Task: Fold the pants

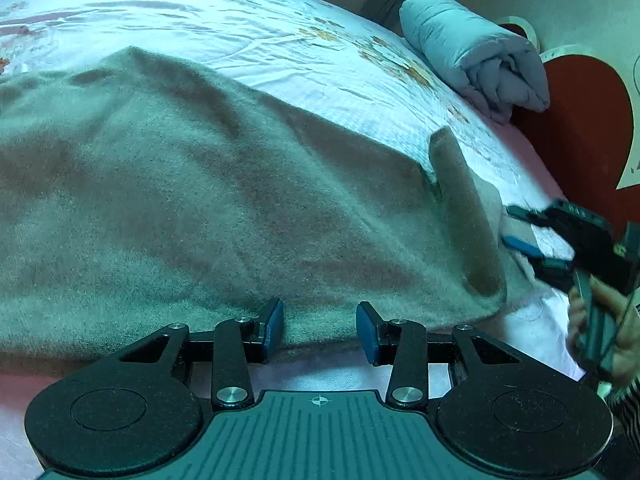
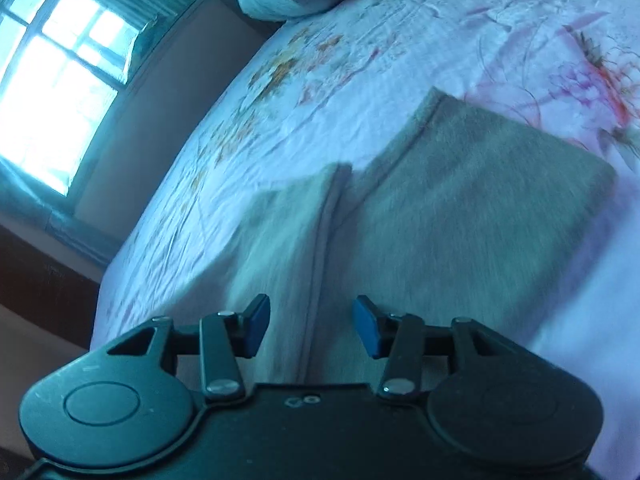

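Bed (image 1: 240, 20) with a white floral sheet (image 2: 360, 60) carries everything; pink under-layer shows at the near edge in the left wrist view. Left gripper (image 1: 320, 330) sits at the near edge of the pants (image 1: 180, 200), jaws parted with a clear gap, blue pads (image 1: 274, 328) showing, nothing between them; the pad tips look level with the fabric hem, but contact can't be confirmed. Pants are grey-beige, fuzzy knit, spread flat across the near half of the bed, filling most of the left wrist view. On their right side a thicker rolled or folded band (image 1: 466, 216) runs along the edge. Right gripper (image 1: 536, 236) is just beside that band in the left wrist view, held in a hand (image 1: 600, 320), slightly motion-blurred; jaws apart, nothing clamped. From the right wrist view, right gripper (image 2: 311, 326) hovers over the pants (image 2: 460, 220), jaws open and empty, a seam line running between the pads; two fabric sections lie side by side with a narrow gap between them, the view blurred. Farther back: bare floral sheet, then a rolled light-blue quilt (image 1: 476, 52) at the far corner of the bed. Red heart shape (image 1: 580, 128) on the wall to the right of it. Window (image 2: 60, 80) with curtain shows upper left in the right wrist view, bright.
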Motion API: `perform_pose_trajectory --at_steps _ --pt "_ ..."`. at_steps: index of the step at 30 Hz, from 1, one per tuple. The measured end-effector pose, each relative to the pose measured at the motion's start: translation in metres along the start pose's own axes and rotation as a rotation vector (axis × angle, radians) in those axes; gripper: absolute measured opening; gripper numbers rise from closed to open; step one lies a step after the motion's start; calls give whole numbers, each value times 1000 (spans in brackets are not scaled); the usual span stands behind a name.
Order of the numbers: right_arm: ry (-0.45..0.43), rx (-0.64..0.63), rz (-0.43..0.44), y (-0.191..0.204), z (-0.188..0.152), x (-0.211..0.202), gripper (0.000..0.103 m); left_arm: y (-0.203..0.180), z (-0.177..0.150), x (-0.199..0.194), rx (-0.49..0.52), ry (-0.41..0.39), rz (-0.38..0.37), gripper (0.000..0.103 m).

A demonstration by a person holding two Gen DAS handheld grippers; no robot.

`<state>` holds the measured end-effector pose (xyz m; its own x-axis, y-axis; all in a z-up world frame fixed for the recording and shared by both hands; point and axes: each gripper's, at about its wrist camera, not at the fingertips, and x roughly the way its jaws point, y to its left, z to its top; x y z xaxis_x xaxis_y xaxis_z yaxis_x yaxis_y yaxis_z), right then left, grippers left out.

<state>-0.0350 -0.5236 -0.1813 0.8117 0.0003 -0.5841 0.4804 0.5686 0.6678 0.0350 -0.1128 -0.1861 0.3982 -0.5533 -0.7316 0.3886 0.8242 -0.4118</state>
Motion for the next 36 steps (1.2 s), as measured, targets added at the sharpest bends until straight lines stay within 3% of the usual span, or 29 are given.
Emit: perform_pose_trajectory --at_steps 2,6,8,15,17,19,22,24,28,32,35,36 --pt "-8 -8 18 1 8 10 34 -1 0 0 22 5 10 41" --pt "38 -3 50 4 18 32 6 -3 -2 1 31 4 19 41" --pt "35 -35 49 7 19 33 3 -5 1 6 34 6 19 41" --pt "-236 -248 -12 45 7 -50 2 -5 2 8 58 9 7 41" --pt "-338 -317 -64 49 -6 -79 0 -4 2 9 60 9 4 41" --pt "-364 -335 -128 38 -21 -88 0 -5 2 10 75 10 5 41" --pt "-284 -173 -218 -9 -29 -76 0 -6 4 10 84 15 5 41" --pt "-240 -90 -226 -33 -34 -73 0 -6 4 10 80 16 3 41" --pt "-283 -32 -212 -42 -33 -80 37 -7 4 11 87 14 14 41" --pt "-272 34 -175 -55 -12 -74 37 -9 3 11 92 12 19 41" --pt "-280 75 -162 -65 -2 -69 30 -8 3 11 94 11 19 41" --pt "-281 88 -159 -66 2 -68 18 -9 3 11 94 10 20 41"
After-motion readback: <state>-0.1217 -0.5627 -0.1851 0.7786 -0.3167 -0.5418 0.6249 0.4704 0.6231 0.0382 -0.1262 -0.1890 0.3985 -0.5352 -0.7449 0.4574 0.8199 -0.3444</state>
